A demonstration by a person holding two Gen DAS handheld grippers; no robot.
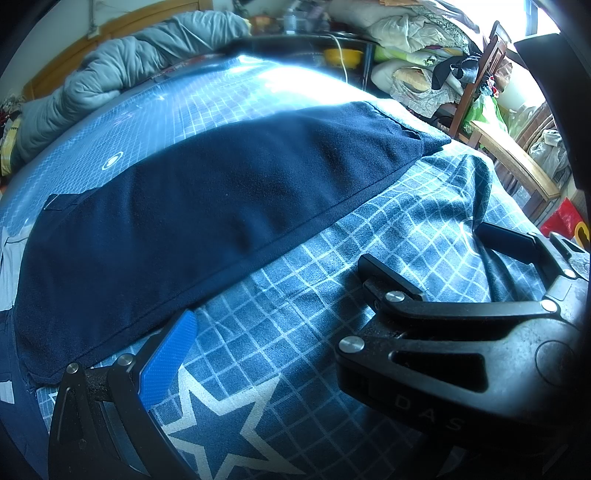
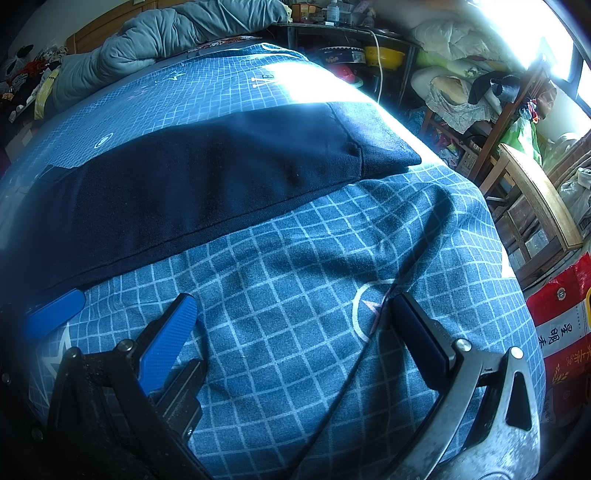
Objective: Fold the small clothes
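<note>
Bed [image 2: 295, 332], blue grid sheet; navy garment [image 2: 207, 177] flat across; grey duvet [image 2: 155, 40].

a lived-in home bedroom: a bed [image 2: 258, 92] with a rumpled grey duvet [image 2: 166, 33], piled bedding [image 2: 450, 37], a wooden chair [image 2: 535, 199].

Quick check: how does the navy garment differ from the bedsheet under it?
The garment is plain dark navy; the bedsheet is lighter blue with a white grid and stars. The garment lies flat as a long band; the sheet is rumpled near the bed's edge. Both are soft fabric.
</note>
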